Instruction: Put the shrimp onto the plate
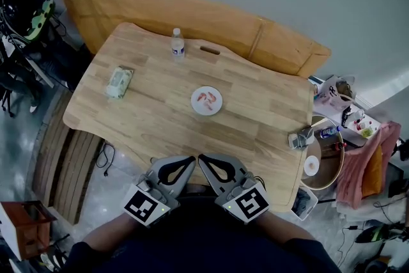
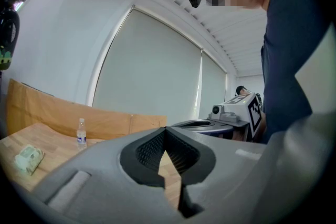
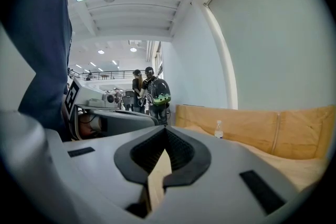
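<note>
A white plate (image 1: 206, 101) sits near the middle of the wooden table (image 1: 160, 118), with pink shrimp (image 1: 204, 98) lying on it. Both grippers hover at the table's near edge, close to the person's body and well short of the plate. The left gripper (image 1: 190, 160) and the right gripper (image 1: 203, 158) point at each other's tips, each shut with nothing held. In the left gripper view the left gripper (image 2: 166, 129) has its jaws closed to a point. The right gripper view shows the right gripper (image 3: 166, 129) the same way. Neither gripper view shows the plate.
A water bottle (image 1: 177, 45) stands at the table's far edge and a green-white packet (image 1: 119, 82) lies at its left. Behind the table leans a tan cardboard panel (image 1: 211, 19). A helmet (image 1: 27, 6) is at far left, with clutter on the floor (image 1: 345, 131) at right.
</note>
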The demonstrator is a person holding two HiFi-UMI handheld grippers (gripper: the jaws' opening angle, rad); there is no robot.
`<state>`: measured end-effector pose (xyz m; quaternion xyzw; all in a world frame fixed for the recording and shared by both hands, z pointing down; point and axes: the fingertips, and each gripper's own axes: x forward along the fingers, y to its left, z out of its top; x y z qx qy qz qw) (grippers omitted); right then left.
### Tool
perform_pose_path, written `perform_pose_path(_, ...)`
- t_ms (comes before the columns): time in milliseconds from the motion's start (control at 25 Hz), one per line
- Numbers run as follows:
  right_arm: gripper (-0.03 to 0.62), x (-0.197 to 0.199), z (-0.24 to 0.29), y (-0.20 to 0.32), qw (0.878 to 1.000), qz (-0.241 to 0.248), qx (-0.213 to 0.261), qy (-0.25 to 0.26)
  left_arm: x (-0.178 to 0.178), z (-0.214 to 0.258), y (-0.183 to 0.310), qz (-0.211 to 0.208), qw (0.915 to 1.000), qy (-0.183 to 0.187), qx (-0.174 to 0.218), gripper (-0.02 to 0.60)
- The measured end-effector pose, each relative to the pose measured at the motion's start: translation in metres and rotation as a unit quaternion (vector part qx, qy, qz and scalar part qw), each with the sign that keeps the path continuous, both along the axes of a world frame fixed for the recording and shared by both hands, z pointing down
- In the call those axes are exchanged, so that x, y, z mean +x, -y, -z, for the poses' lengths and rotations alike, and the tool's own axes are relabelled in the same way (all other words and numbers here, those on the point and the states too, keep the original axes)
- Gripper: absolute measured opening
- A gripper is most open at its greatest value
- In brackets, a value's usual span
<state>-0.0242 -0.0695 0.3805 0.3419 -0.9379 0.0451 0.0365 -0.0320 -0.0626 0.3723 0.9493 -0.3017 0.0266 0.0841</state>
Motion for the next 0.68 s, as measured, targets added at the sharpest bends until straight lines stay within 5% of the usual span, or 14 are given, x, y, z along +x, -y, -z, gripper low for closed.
perform_pose_path(680, 0.009, 0.0038, -0.0002, -0.0005, 1.0, 0.0, -0.005, -0.004, 0.0007, 0.0028, -0.001, 0.006, 1.0, -0.001, 0.0, -0.002)
